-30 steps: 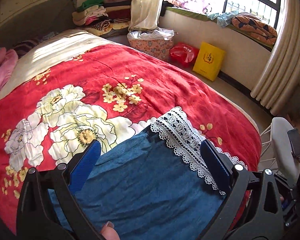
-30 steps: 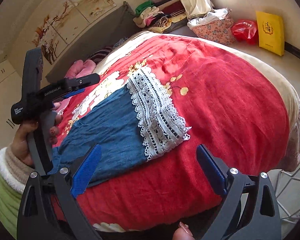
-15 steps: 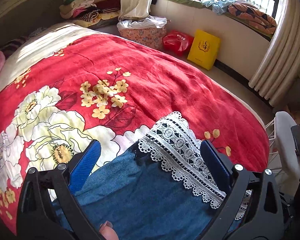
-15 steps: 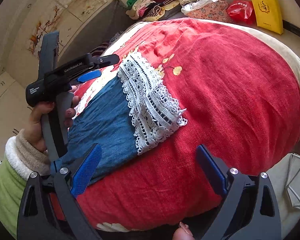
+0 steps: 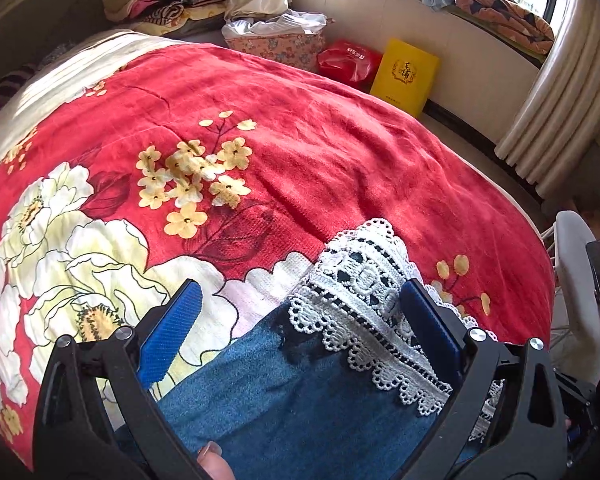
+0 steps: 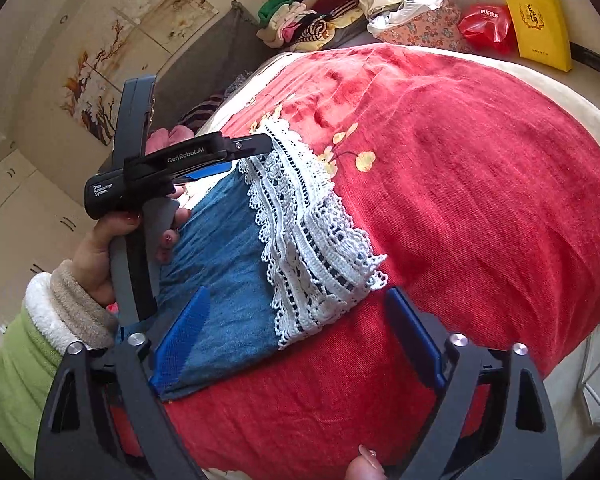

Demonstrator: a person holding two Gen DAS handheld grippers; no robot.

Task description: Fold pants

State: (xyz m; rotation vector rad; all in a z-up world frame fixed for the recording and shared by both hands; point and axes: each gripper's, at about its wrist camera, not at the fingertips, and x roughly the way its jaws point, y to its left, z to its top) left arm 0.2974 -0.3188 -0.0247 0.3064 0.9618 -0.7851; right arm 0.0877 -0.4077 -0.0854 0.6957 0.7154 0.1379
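Denim pants [image 5: 300, 392] with lace hem [image 5: 364, 296] lie on red blanket [image 5: 340, 152], lower centre of both views. Left gripper [image 5: 300, 320] has moved forward to the hem; jaws wide, holding nothing. Right gripper [image 6: 296, 344] also wide, closer to the near hem corner than before.

Ahead of the left gripper [image 5: 300, 320]: a bed [image 5: 340, 168] under a red blanket printed with large white and small yellow flowers, pale sheet showing at the far edge. Directly on the blanket, between the spread fingers: blue denim pants [image 5: 300, 400], folded flat, white lace hem [image 5: 364, 300] at the far end, near the right finger. From the right gripper [image 6: 296, 340]: same pants [image 6: 224, 280] just ahead and left, lace hem [image 6: 312, 248] farther out, bare red blanket to the right.
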